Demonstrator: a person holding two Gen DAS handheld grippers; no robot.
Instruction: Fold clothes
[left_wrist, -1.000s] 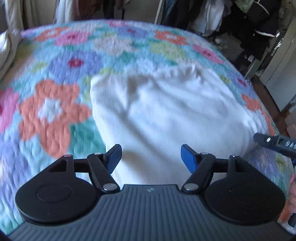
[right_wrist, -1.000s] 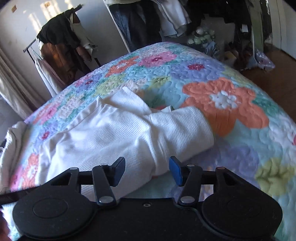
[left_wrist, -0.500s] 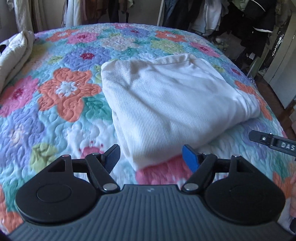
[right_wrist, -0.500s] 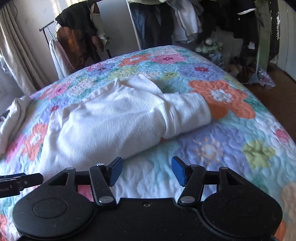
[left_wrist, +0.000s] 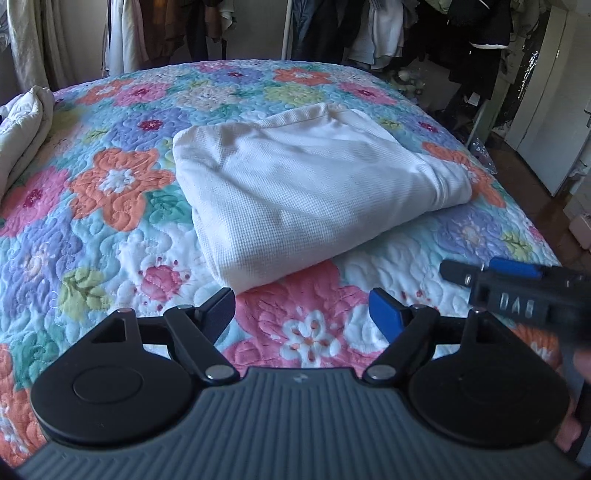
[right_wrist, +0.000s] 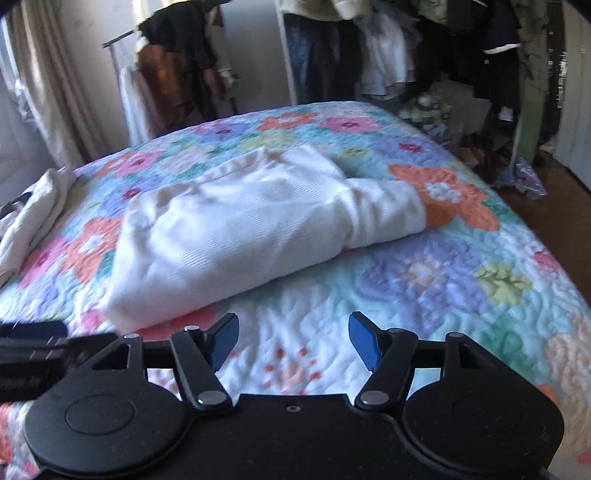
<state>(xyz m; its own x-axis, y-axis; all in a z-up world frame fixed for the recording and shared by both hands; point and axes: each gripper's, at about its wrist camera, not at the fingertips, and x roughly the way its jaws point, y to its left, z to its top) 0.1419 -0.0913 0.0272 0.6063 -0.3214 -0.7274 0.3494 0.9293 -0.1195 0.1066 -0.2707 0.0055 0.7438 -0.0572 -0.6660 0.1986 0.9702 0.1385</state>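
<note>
A: Two hand-held grippers, both tipped downward over the near edge of the bed (left_wrist: 92, 229). The left hand-held gripper (left_wrist: 303, 314) has its jaws opening, nothing between them but quilt. The right hand-held gripper (right_wrist: 293, 338) is the same: jaws opening, nothing gripped.

B: Do they see each other?

A: Yes. In the left wrist view the right one (left_wrist: 517, 291) juts in at 3 o'clock, blurred, with a bit of the person's hand (left_wrist: 570, 435) at 4 o'clock. In the right wrist view the left one (right_wrist: 33, 354) shows as a dark blur at 9 o'clock.

B: And the garment?

A: One white waffle-knit garment (left_wrist: 310, 199), folded into a thick bundle, lies on the floral quilt ahead of both grippers and apart from them. From the left wrist its long axis runs from about 7 o'clock to 2 o'clock, with the rounded folded end at the 2 o'clock side and a corner nearest the gripper. From the right wrist the garment (right_wrist: 251, 229) runs 8 o'clock to 2 o'clock.

B: Anything else on the bed?

A: A pile of pale cloth (left_wrist: 20, 129) at 10 o'clock on the bed's edge. Hanging clothes (right_wrist: 177, 70) fill the racks beyond the bed.
</note>
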